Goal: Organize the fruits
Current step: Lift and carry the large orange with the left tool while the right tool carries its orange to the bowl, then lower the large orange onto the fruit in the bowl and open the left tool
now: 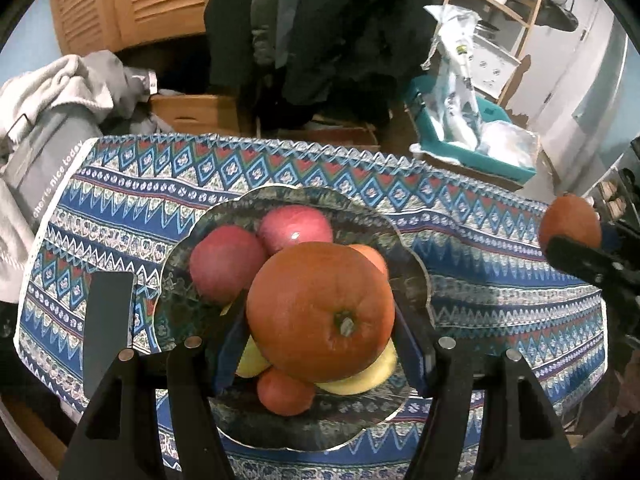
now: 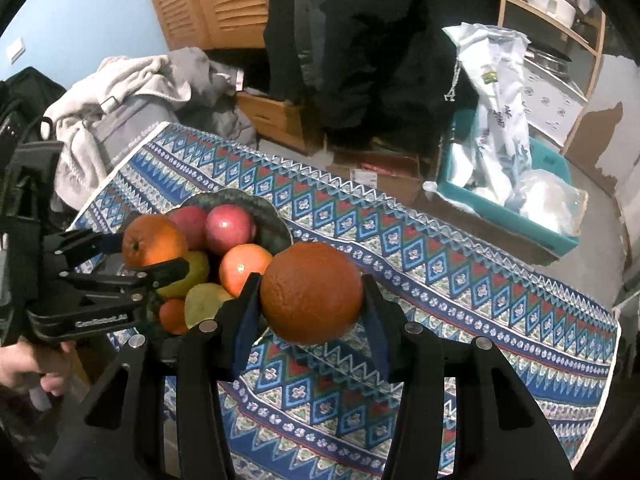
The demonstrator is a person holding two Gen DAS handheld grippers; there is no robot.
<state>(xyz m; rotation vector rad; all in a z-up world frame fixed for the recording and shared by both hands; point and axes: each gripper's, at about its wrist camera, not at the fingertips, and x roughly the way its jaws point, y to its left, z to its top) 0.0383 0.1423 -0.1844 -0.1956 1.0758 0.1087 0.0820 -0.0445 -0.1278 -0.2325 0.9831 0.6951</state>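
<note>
Plainly both jaws grasp oranges: left orange (image 1: 320, 312) over the bowl (image 1: 416, 276); right orange (image 2: 312, 292) above cloth (image 2: 440, 280).

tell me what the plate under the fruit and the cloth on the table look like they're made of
Plate: probably glazed ceramic or glass; its dark patterned surface is glossy and the scalloped rim catches light, though coated paper can't be excluded.
Cloth: looks like a printed woven fabric, matte, with blue, red and white geometric bands; its far edge appears wavy, and it drapes over the table.
</note>
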